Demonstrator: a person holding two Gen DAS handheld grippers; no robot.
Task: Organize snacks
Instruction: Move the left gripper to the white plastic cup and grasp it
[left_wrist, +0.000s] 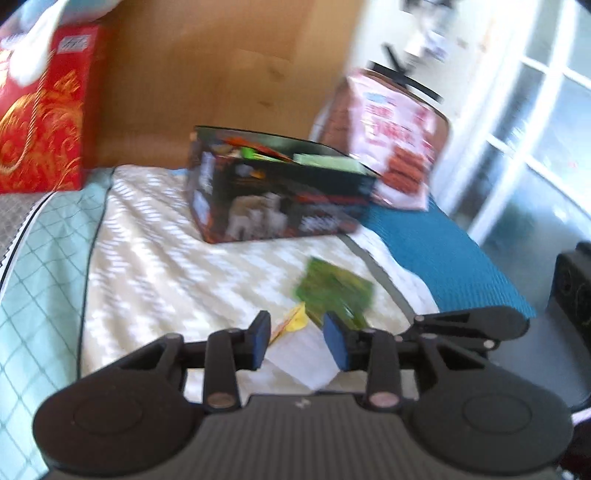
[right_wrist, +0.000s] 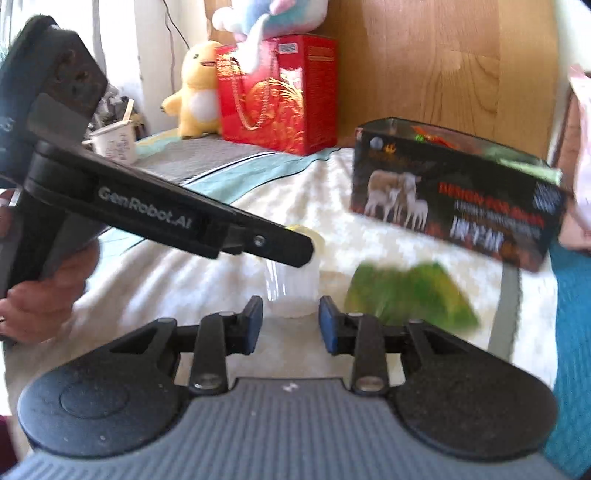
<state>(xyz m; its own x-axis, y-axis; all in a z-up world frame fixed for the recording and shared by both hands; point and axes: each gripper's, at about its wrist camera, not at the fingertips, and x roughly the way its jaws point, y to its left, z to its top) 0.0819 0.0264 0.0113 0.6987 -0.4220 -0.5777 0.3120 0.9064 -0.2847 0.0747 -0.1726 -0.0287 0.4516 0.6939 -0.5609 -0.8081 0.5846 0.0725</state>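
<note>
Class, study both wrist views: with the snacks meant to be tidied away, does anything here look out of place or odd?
Yes. Two snacks lie loose on the bedspread rather than in the open black box: a green packet and a clear, yellow-topped one beside it. Both sit in front of the box. Nothing looks spilled or torn, though blur hides detail.

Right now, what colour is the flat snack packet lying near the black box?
Green snack packet, clearest in the right wrist view.

Left gripper (left_wrist: 297, 338): jaws apart, pads gripping nothing, pointing forward and down. Right gripper (right_wrist: 290, 325): jaws apart, nothing pressed between them, angled down. Left hand (right_wrist: 44, 291): wrapped round the left gripper's handle, seen at the right wrist view's left edge
</note>
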